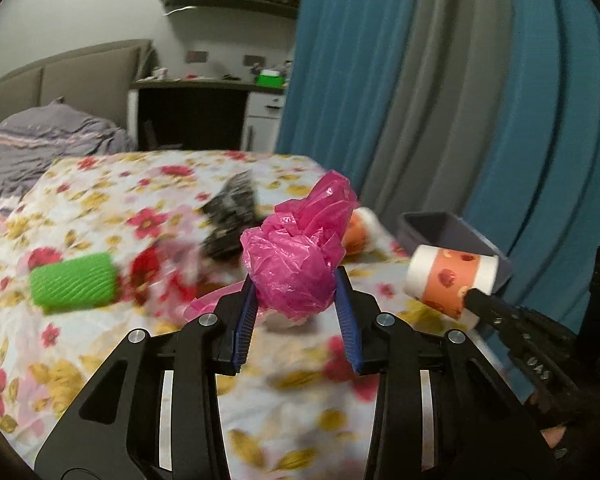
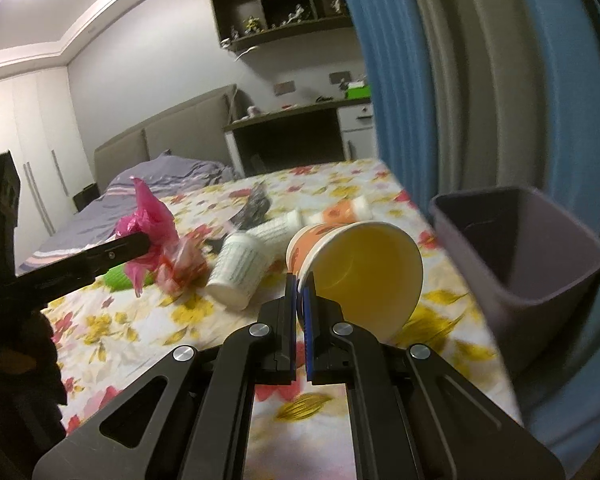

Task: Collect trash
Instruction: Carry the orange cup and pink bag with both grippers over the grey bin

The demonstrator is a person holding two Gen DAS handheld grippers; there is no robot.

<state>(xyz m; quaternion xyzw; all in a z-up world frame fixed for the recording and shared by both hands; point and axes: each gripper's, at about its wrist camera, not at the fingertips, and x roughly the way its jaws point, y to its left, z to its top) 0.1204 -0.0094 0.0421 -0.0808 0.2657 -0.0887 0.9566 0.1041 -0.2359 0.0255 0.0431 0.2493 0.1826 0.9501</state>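
Over the near right corner of the flowery table (image 1: 100, 360), you've got trash in both hands. Your left gripper (image 1: 296, 300) is squeezing a crumpled pink plastic bag (image 1: 300, 256) between its blue pads, and it's up in the air, off the cloth. Your right gripper (image 2: 300, 300) is pinched tight on the rim of an orange paper cup (image 2: 360, 268), w/ the cup tipped on its side and its mouth facing you. The grey bin (image 2: 540, 280) sits at the right edge of the table, just beside the cup. To do this bit well, I think you should bring the cup over the bin's open top first, since it's closest, then let go only when it's fully above the hole. Keep the pink bag squeezed & wait your turn, so the 2 grippers don't bump. More trash lies on the table: a white bottle (image 2: 240, 268), a 2nd orange cup (image 2: 344, 210) toward the far right corner, a green roll (image 1: 74, 282) near the left edge.
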